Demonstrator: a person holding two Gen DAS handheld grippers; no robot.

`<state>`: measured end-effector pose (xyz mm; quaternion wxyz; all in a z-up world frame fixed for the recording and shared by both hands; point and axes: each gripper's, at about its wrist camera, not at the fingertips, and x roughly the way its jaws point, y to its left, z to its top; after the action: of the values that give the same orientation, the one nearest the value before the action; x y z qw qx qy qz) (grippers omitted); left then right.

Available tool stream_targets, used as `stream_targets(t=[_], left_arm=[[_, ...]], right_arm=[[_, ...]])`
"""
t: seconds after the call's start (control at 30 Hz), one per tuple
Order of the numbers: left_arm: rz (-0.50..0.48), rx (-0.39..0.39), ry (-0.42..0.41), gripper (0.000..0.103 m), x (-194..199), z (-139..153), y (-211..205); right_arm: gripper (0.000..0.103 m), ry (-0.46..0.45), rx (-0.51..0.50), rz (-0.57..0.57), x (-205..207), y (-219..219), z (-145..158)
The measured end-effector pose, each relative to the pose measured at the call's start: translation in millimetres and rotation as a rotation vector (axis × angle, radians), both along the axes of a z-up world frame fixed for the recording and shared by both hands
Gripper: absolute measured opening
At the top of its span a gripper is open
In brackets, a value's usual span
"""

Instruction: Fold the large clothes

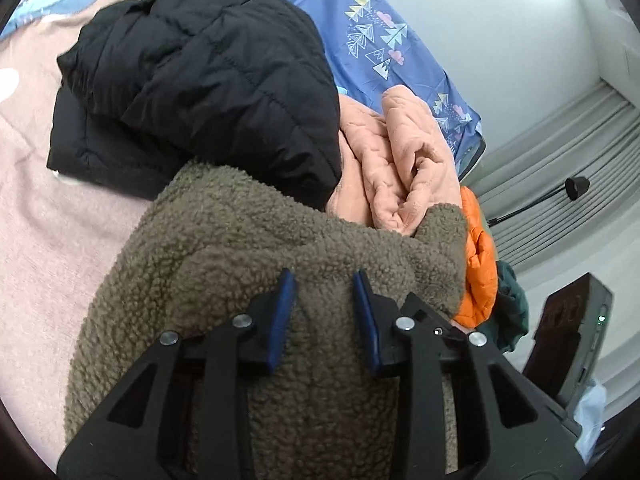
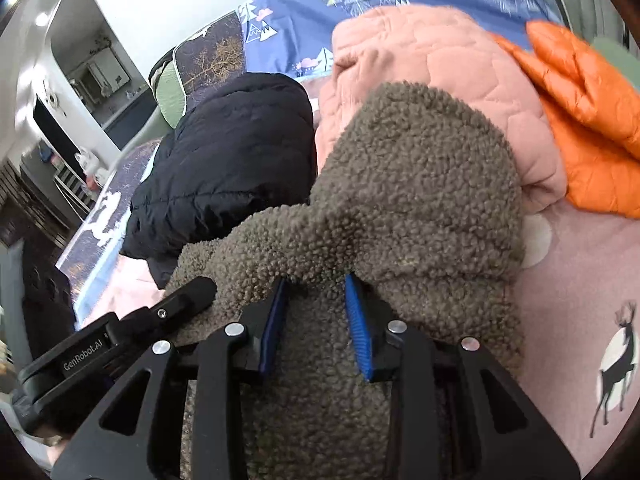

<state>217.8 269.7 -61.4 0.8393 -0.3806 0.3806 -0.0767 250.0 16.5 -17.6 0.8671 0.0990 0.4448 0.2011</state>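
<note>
A brown fleece jacket (image 1: 248,232) lies bunched on the pink blanket (image 1: 48,208) of a bed. My left gripper (image 1: 323,280) is down in the fleece, with pile filling the narrow gap between its blue pads. In the right wrist view the fleece jacket (image 2: 420,184) humps up and spills over the tips of my right gripper (image 2: 316,282), whose pads pinch a thick fold of it. One black finger of the left gripper (image 2: 196,286) rests on the fleece just to the left.
A folded black puffer jacket (image 1: 208,76) sits behind the fleece, beside a peach quilted jacket (image 1: 404,160) and an orange puffer (image 1: 480,264). A blue tree-print sheet (image 1: 360,20) covers the far side. Off the bed edge stand a dark box (image 1: 568,332) and a lamp (image 1: 576,188).
</note>
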Motion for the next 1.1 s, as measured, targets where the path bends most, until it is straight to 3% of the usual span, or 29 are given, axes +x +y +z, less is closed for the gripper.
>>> stream_targets(t=[0.2, 0.23, 0.27, 0.33, 0.4, 0.47, 0.57, 0.7, 0.77, 0.83, 1.1], left_arm=[[-0.008, 0.032, 0.017, 0.033, 2, 7, -6], [-0.016, 0.012, 0.019, 0.032, 3, 10, -5], [-0.02, -0.008, 0.019, 0.034, 4, 12, -4], [-0.032, -0.072, 0.001, 0.044, -2, 24, 2], [-0.035, -0.053, -0.03, 0.068, -13, 40, 1], [-0.049, 0.077, -0.055, 0.08, -29, 62, -7], [-0.099, 0.304, -0.017, 0.085, -46, 78, -22], [-0.162, 0.468, 0.027, 0.087, -67, 78, -28], [-0.172, 0.496, 0.054, 0.09, -75, 74, -24], [-0.176, 0.489, 0.078, 0.091, -85, 69, -17], [-0.176, 0.331, 0.119, 0.098, -109, 44, 16]], right_arm=[[0.035, 0.015, 0.052, 0.013, -3, -12, 8], [0.038, 0.03, 0.091, 0.029, -2, -17, 10], [0.048, 0.044, 0.149, 0.05, -1, -25, 13], [0.052, 0.037, 0.204, 0.074, -10, -44, 27], [0.068, -0.003, 0.186, 0.053, -24, -60, 39], [0.078, -0.062, 0.139, 0.024, -43, -81, 48], [0.08, -0.052, 0.106, 0.02, -60, -107, 39], [0.085, -0.005, 0.125, 0.03, -76, -134, 22], [0.086, 0.0, 0.139, 0.043, -84, -142, 17], [0.086, 0.025, 0.178, 0.068, -92, -148, 11], [0.088, 0.112, 0.312, 0.114, -91, -151, -6]])
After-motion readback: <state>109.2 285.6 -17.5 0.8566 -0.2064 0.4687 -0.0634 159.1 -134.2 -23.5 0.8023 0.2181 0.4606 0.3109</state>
